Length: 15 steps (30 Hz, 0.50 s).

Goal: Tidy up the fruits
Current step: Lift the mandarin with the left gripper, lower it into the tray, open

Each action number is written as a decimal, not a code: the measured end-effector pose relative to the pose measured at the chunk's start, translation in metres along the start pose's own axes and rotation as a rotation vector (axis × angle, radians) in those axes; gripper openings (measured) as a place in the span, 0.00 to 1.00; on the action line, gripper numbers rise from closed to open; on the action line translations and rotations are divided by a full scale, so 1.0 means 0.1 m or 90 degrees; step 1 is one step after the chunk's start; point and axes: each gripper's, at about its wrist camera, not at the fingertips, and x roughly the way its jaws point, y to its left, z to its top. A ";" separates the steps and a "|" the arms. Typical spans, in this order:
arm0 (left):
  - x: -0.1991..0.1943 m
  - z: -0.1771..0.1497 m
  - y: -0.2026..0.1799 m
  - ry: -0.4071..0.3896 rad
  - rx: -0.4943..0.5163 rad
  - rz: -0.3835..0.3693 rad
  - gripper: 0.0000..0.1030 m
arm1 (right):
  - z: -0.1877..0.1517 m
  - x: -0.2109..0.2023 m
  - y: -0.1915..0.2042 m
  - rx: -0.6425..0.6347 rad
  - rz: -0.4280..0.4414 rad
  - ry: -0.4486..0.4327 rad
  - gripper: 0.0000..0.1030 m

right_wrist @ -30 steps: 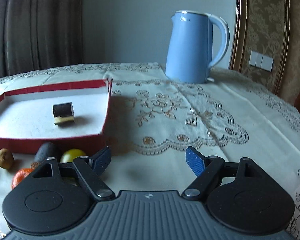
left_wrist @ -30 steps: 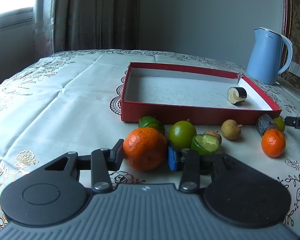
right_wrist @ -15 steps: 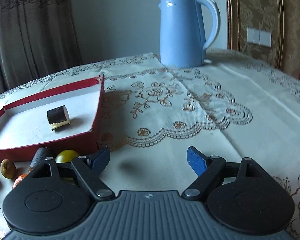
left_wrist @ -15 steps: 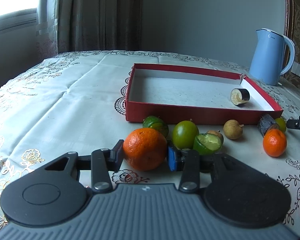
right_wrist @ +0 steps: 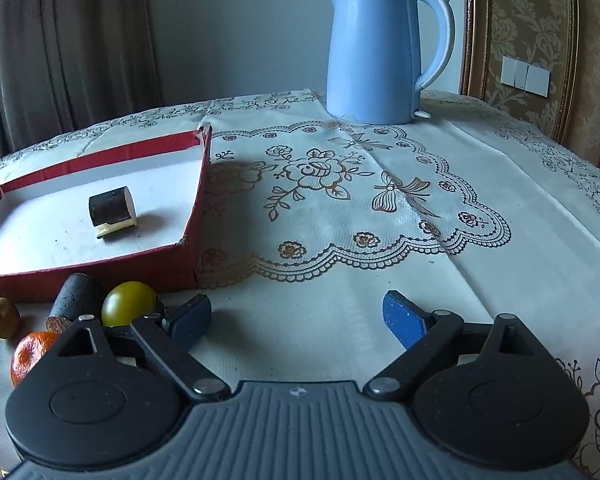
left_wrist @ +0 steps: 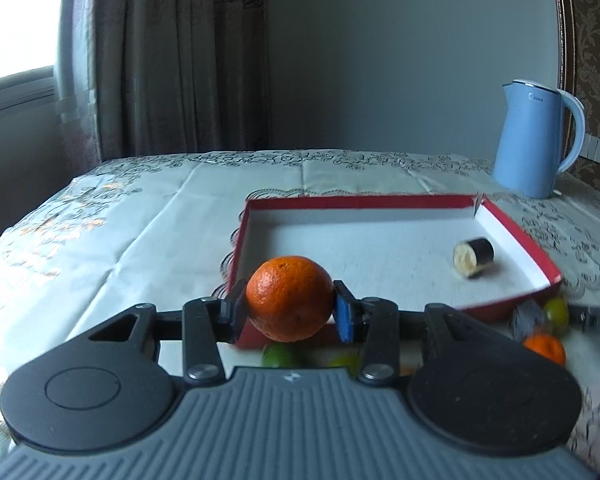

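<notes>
My left gripper (left_wrist: 290,306) is shut on a large orange (left_wrist: 290,298) and holds it lifted in front of the near left corner of the red tray (left_wrist: 512,228). A dark cut eggplant piece (left_wrist: 474,257) lies in the tray; it also shows in the right wrist view (right_wrist: 112,210). Green fruits (left_wrist: 282,354) lie on the cloth below the orange. My right gripper (right_wrist: 298,316) is open and empty over the cloth, right of the tray (right_wrist: 198,204). Next to its left finger lie a yellow-green fruit (right_wrist: 129,309), a dark eggplant piece (right_wrist: 74,298), a small orange (right_wrist: 30,356) and a brown fruit (right_wrist: 4,317).
A blue kettle (right_wrist: 376,50) stands at the back of the table; it also shows at the right in the left wrist view (left_wrist: 534,138). A patterned tablecloth (right_wrist: 380,208) covers the table. Curtains (left_wrist: 172,60) hang behind.
My left gripper has lifted the large orange off the cloth and moved toward the tray. The right gripper has edged forward and stayed open.
</notes>
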 end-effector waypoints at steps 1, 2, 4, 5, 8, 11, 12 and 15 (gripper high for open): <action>0.06 0.04 -0.02 0.000 0.002 0.005 0.39 | 0.00 0.00 0.00 0.000 0.000 0.000 0.91; 0.12 0.07 -0.04 0.000 0.005 0.009 0.39 | 0.00 0.00 0.00 0.000 0.000 0.000 0.91; 0.23 0.11 -0.06 0.003 0.005 0.016 0.39 | 0.00 0.00 0.00 -0.001 0.000 0.001 0.91; 0.29 0.14 -0.07 0.006 0.004 0.018 0.39 | 0.00 0.00 0.01 -0.002 -0.001 0.001 0.91; 0.45 0.19 -0.08 0.022 -0.005 0.020 0.39 | 0.00 0.00 0.01 -0.004 -0.002 0.002 0.92; 0.61 0.22 -0.10 0.035 -0.003 0.032 0.39 | 0.00 0.01 0.01 -0.005 -0.001 0.002 0.92; 0.66 0.23 -0.10 0.041 -0.005 0.032 0.39 | 0.00 0.01 0.01 -0.005 -0.001 0.002 0.92; 0.80 0.25 -0.10 0.057 -0.012 0.028 0.39 | 0.00 0.01 0.01 -0.005 -0.001 0.002 0.92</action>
